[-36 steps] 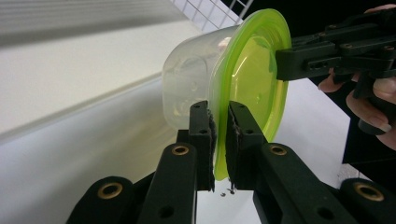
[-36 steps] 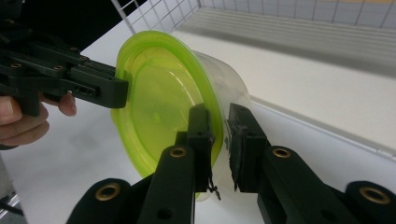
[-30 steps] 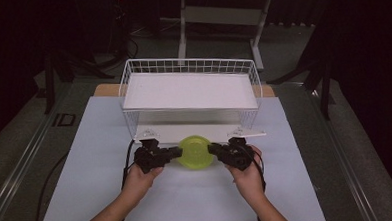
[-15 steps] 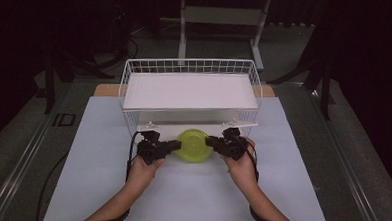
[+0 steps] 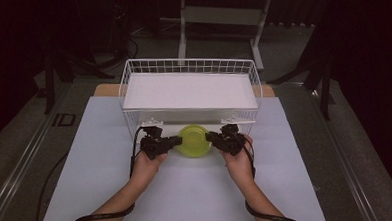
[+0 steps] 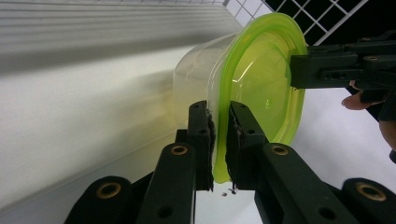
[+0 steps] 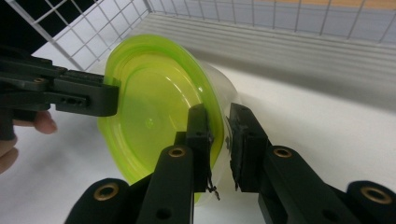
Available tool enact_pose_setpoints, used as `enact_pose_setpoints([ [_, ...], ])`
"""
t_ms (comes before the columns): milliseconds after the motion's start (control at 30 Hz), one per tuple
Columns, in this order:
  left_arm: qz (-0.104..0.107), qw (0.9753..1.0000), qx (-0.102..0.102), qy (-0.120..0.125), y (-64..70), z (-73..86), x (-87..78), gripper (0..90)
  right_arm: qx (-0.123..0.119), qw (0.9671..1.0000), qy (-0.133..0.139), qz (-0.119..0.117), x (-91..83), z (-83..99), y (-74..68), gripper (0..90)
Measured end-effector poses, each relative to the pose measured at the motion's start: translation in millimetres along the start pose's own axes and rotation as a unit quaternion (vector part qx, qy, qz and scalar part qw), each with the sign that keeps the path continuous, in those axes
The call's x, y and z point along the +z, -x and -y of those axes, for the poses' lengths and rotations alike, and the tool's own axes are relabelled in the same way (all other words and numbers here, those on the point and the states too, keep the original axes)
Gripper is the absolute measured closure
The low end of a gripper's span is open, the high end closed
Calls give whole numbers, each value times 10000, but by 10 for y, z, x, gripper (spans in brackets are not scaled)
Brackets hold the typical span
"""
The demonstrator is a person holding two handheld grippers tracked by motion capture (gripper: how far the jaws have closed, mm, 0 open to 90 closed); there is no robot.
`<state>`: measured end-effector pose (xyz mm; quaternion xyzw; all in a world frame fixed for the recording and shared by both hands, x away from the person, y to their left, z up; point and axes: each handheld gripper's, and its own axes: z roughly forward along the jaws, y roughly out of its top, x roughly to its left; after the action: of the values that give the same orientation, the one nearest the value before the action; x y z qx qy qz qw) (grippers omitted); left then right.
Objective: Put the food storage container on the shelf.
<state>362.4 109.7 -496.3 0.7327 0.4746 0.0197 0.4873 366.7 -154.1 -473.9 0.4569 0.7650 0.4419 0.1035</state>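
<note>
From above, at the near edge of the bench (image 5: 87, 195), both forearms reach forward side by side, wrists level, each hand wrapped around a black tool. The left gripper (image 5: 173, 141) points inward from the left, the right gripper (image 5: 211, 137) inward from the right, and between them sits a round container with a yellow-green lid (image 5: 195, 140). It is just in front of the white wire basket (image 5: 128, 83), close against its near wall. A cable loops from each tool back along the wrist.

Along the left gripper (image 6: 218, 140), the jaws stand nearly together, pinching the edge of the lid (image 6: 261, 84) between their pads. The clear tub under the lid lies tipped on its side in this view, with the basket's white floor behind it. Across the lid, the other tool's tip meets the far rim, a fingertip showing behind it.

Along the right gripper (image 7: 217, 140), the jaws sit close on either side of the lid's (image 7: 154, 116) rim, gripping it. Opposite, the left tool's black tip touches the far edge of the lid, with the basket's wire wall (image 7: 93, 32) rising behind.
</note>
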Motion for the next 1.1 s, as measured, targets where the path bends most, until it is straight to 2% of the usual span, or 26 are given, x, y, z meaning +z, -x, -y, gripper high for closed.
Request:
enact_pose_setpoints([
  [133,-4,10000,-22,9,-33,-10,33,817,-58,9999,59,93,45,0,21,788],
  [300,22,9998,-174,86,-50,-38,43,817,-28,9997,204,160,67,-20,35,782],
  [533,32,9993,-289,233,-61,-51,66,807,-367,9983,248,390,91,-60,24,776],
  [633,33,9993,-280,264,-71,-61,88,799,-380,9980,278,433,108,-65,31,769],
  [733,11,9991,-306,288,-84,-71,112,789,-480,9962,387,623,133,-67,18,737],
  [800,6,9986,-440,290,-99,-77,126,777,-526,9943,461,799,158,-68,16,695],
  [900,-8,9975,-617,335,-125,-87,140,766,-436,9954,426,743,187,-94,52,667],
  [967,-91,9974,-614,368,-132,-92,145,750,-464,9949,426,785,177,-115,52,661],
  [1100,-94,9970,-647,404,-137,-104,162,709,-563,9942,509,766,150,-121,31,627],
])
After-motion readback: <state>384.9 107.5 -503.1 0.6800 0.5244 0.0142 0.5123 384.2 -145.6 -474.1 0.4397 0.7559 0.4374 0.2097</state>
